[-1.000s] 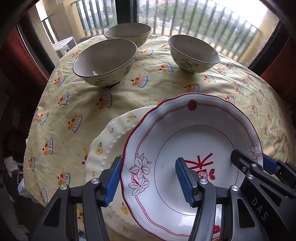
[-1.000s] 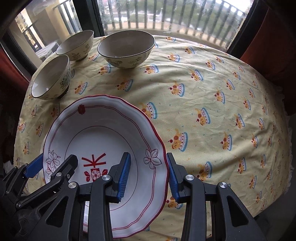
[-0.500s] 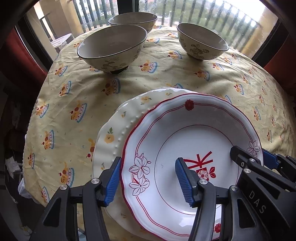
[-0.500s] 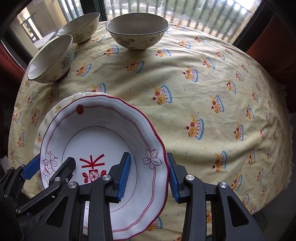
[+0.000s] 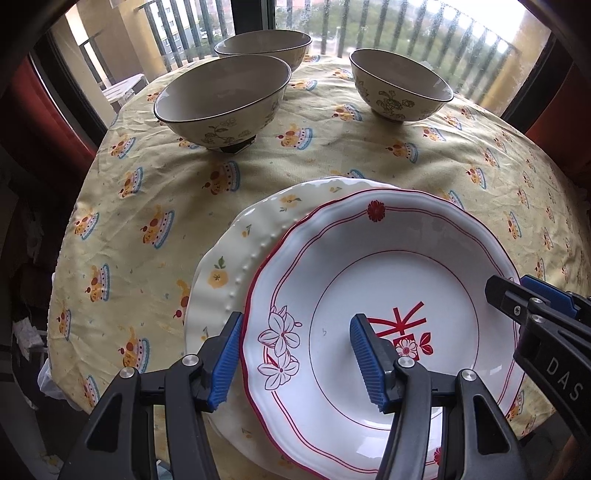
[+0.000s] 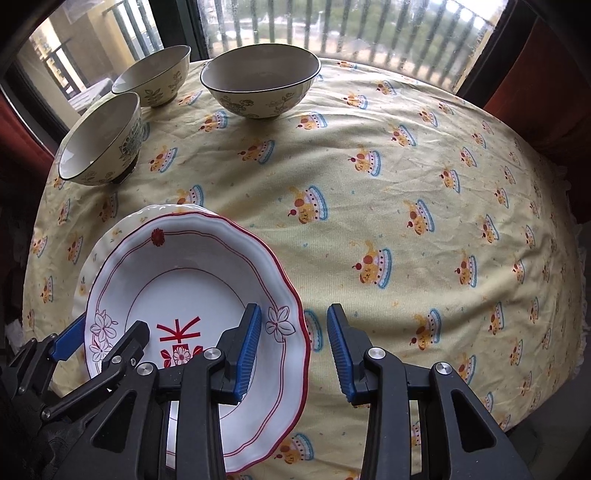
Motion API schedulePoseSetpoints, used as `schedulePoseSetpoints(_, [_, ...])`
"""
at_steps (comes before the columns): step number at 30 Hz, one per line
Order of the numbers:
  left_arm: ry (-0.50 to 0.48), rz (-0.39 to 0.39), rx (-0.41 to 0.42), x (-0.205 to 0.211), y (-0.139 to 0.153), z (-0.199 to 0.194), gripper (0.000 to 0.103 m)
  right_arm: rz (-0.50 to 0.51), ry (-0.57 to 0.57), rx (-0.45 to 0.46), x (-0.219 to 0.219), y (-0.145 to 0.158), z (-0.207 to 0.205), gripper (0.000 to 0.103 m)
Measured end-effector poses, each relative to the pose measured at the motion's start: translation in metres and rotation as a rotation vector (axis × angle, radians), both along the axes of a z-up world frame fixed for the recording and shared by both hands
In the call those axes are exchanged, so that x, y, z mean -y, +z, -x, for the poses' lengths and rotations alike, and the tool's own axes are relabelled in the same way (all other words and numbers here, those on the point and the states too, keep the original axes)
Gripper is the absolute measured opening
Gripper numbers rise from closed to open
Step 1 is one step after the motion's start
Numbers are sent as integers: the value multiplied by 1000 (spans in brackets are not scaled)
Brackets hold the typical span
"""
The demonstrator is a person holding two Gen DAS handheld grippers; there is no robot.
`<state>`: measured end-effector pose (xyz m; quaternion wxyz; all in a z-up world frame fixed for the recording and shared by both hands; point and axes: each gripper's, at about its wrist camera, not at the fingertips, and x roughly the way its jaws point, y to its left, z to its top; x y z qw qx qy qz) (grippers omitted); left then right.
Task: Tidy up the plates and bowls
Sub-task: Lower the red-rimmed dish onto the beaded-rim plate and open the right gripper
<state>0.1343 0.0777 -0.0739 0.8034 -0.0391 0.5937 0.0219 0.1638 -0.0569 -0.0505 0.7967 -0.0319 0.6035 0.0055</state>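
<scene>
A white plate with red rim lines (image 5: 388, 266) lies on a cream plate with yellow flowers (image 5: 236, 266), near the table's front. My left gripper (image 5: 295, 328) straddles its left rim with jaws wide: the outer pad touches the edge, the inner pad stands over the well. In the right wrist view my right gripper (image 6: 293, 314) straddles the red-rimmed plate's (image 6: 192, 280) right rim. Its jaws are closing, and cloth shows between the outer pad and the edge. The cream plate (image 6: 162, 210) peeks out behind. Three floral bowls (image 5: 221, 96) (image 5: 264, 44) (image 5: 400, 85) stand at the back.
The round table wears a yellow cloth with a cake print (image 6: 406, 184). Bare cloth spreads to the right of the plates. A barred window (image 6: 332, 22) and red curtains (image 6: 546, 92) close the far side. The table edge drops off at left and right.
The red-rimmed plate came down with both grippers onto the cream plate, which now shows more behind it. The right gripper's outer pad has come off the rim and its jaws narrowed slightly.
</scene>
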Motion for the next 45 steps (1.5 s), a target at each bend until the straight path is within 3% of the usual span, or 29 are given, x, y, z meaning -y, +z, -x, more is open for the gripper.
schedulePoseSetpoints(2, [3, -4, -1, 0, 0, 0, 58, -20, 22, 6, -1, 1, 1, 26])
schedulePoseSetpoints(6, [19, -9, -14, 0, 1, -2, 57, 22, 52, 26, -8, 2, 3, 27])
schedulePoseSetpoints(16, [47, -55, 9, -15, 10, 1, 58, -17, 69, 6, -20, -1, 4, 27])
schedulePoseSetpoints(35, [5, -102, 74, -14, 3, 0, 62, 11, 31, 36, -30, -13, 6, 27])
schedulePoseSetpoints(43, [-14, -93, 46, -11, 0, 3, 81, -13, 36, 21, -27, -13, 6, 30])
schedulePoseSetpoints(44, [-16, -75, 35, -10, -2, 4, 87, -25, 46, 16, -26, -13, 5, 34])
schedulePoseSetpoints(45, [-13, -70, 32, -8, -2, 5, 88, -45, 55, 10, -25, -12, 5, 46])
